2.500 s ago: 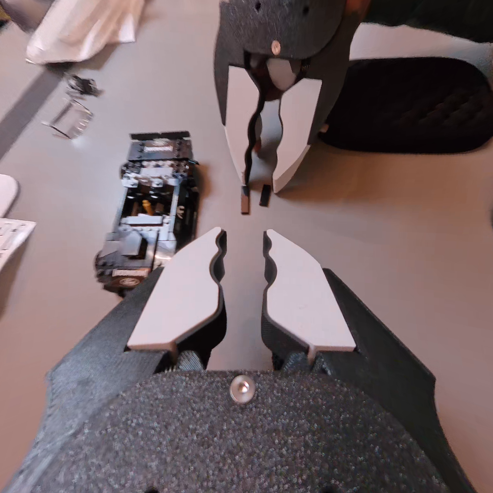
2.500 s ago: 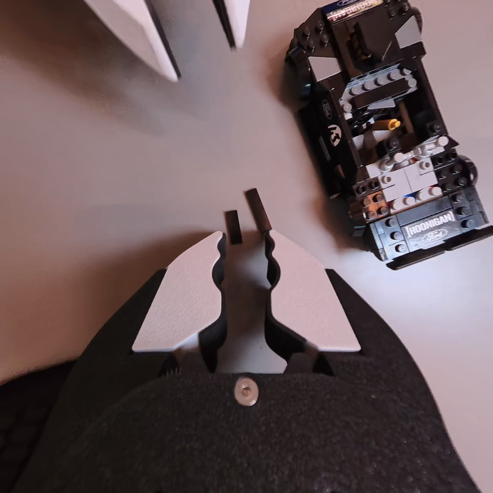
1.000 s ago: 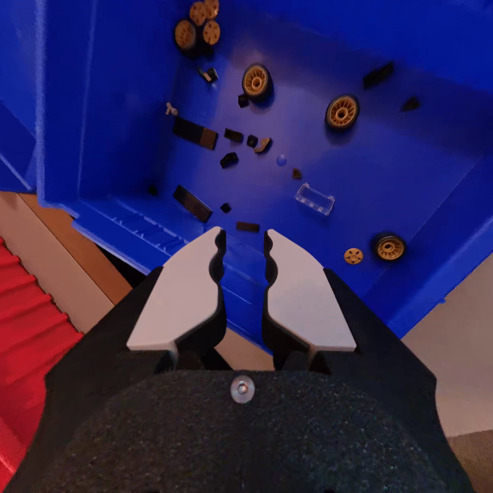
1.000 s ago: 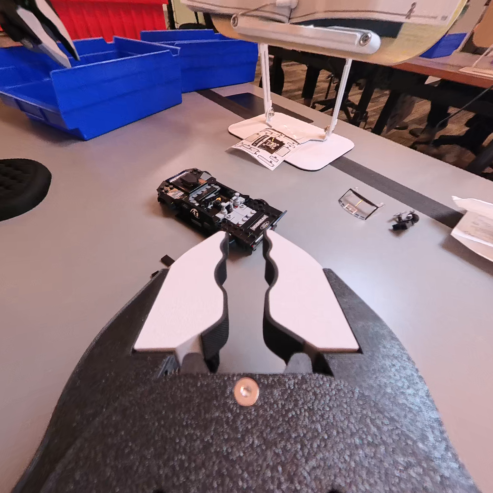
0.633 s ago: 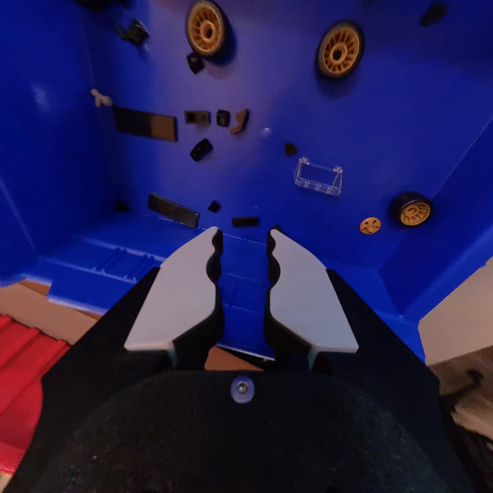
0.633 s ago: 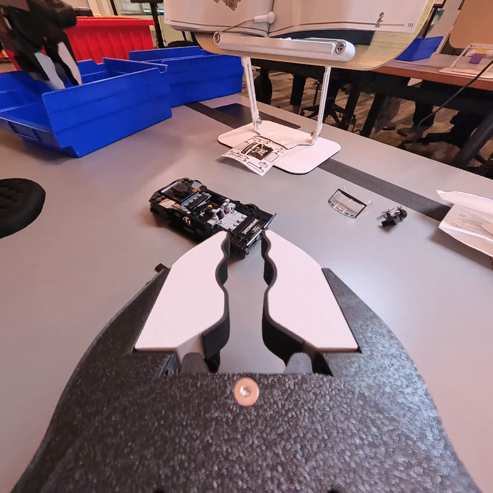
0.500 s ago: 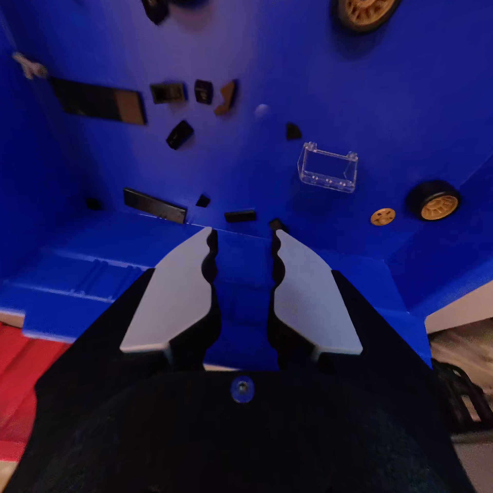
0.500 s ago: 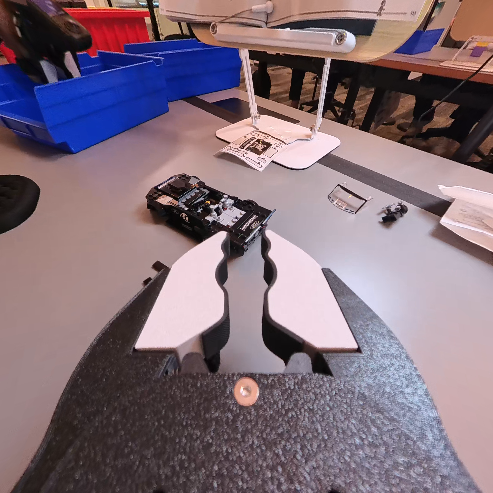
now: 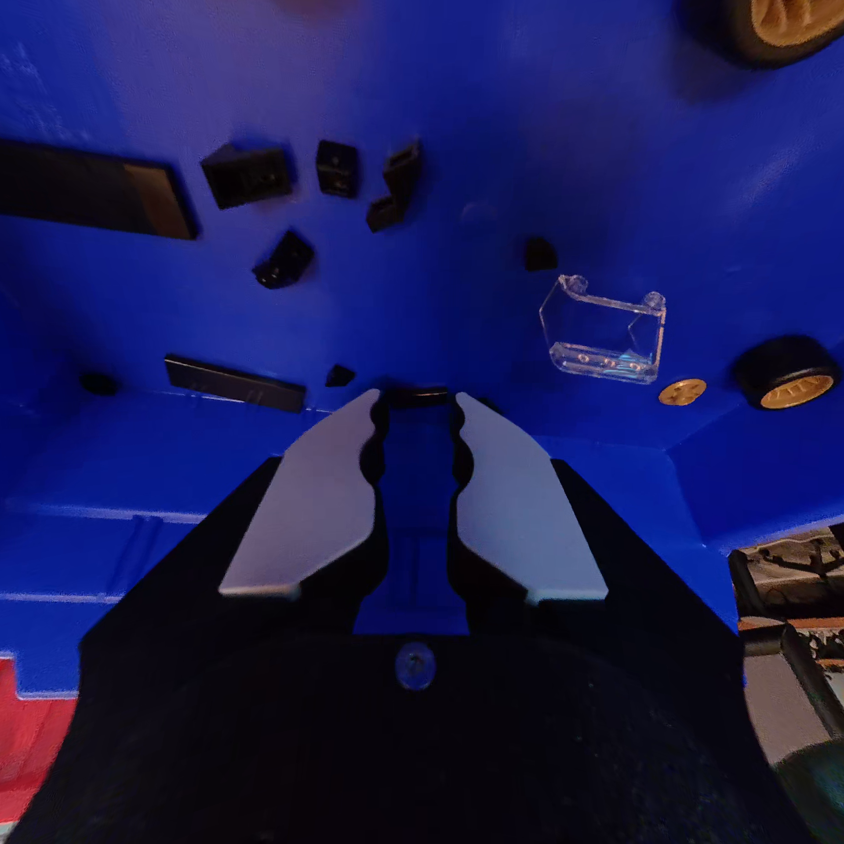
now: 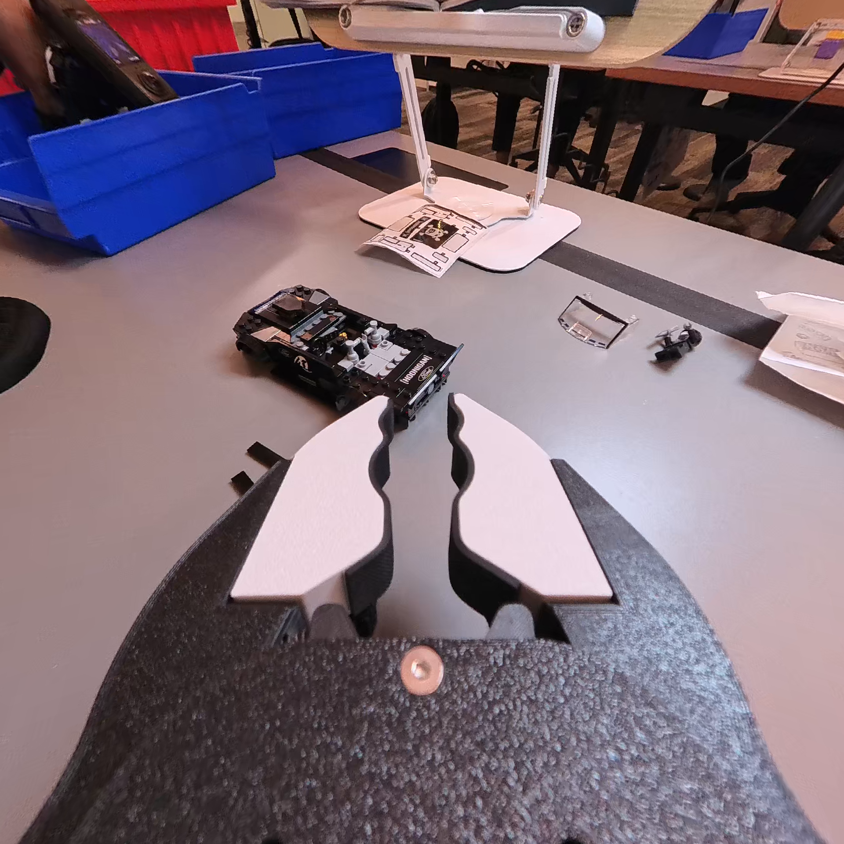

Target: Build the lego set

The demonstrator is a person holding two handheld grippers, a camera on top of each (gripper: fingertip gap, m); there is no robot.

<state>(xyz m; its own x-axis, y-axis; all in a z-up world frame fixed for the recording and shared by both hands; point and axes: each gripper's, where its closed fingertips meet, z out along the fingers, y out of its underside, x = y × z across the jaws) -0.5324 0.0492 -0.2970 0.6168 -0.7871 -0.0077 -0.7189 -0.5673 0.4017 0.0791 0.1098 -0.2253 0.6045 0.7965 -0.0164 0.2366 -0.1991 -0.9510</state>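
While the left gripper (image 9: 416,402) hangs inside the blue bin (image 9: 456,91), fingers parted and empty, a small black piece (image 9: 418,396) lies at frame centre between its tips; closing squarely should secure it. The right gripper (image 10: 418,402), also parted and empty, hovers just short of the black lego car (image 10: 342,347) mid-frame.

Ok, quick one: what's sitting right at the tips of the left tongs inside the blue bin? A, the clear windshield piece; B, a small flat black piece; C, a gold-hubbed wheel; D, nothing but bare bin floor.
B: a small flat black piece lies between the tips of the open left tongs on the blue bin floor, while the clear windshield piece and the gold-hubbed wheel sit off to the right.
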